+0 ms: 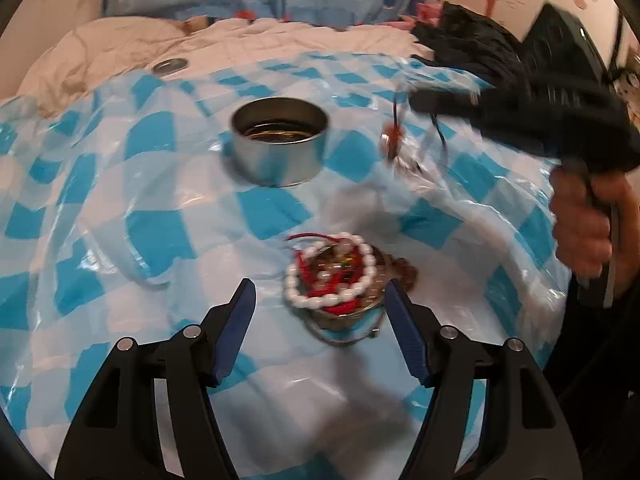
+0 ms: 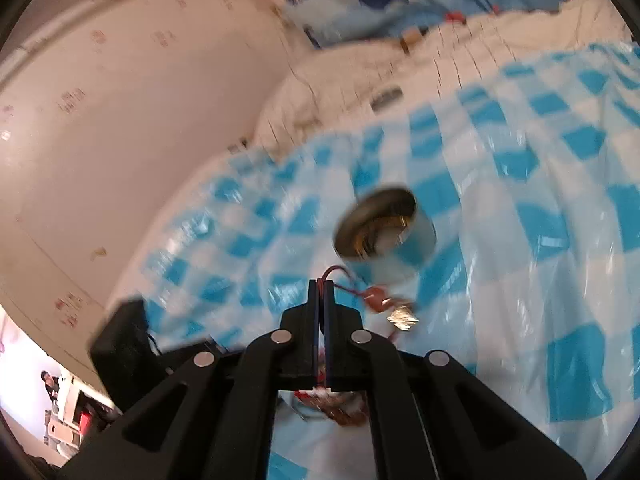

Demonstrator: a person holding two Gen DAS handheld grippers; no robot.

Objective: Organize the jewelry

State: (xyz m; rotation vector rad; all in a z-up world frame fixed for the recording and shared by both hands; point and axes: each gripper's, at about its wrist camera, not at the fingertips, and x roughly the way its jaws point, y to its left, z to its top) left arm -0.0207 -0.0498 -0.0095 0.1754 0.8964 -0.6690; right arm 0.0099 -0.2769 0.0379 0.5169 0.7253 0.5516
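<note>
Blue-and-white checked plastic sheeting (image 1: 120, 208) covers the bed and carries everything here. A round metal tin (image 1: 279, 141) stands upright on that sheet, and something thin and gold-toned lies in its bottom, though the glare makes it hard to say what. Nearer the camera than the tin, a heap of jewelry (image 1: 336, 276) sits on the sheet: a white bead bracelet (image 1: 325, 298) ringed around red cord and brownish beads, with a thin metal hoop showing under the heap's near edge. The left gripper (image 1: 320, 308) hovers just short of that heap with its blue-padded fingers spread wide, one to each side of the heap and touching nothing. The right gripper (image 2: 321, 286), seen from the left wrist as a blurred black shape to the right of the tin and above the sheet, has its jaws pressed together on a red cord (image 2: 336, 274). From that cord a reddish bead and a small silvery charm (image 2: 402, 316) dangle in the air just in front of the tin, which appears tilted in the right wrist view. Motion blur smears the charm, so its shape cannot be made out. Beyond the tin, a cream quilt (image 1: 240, 40) lies rumpled, with a small round metal lid (image 1: 170, 65) resting on it.
</note>
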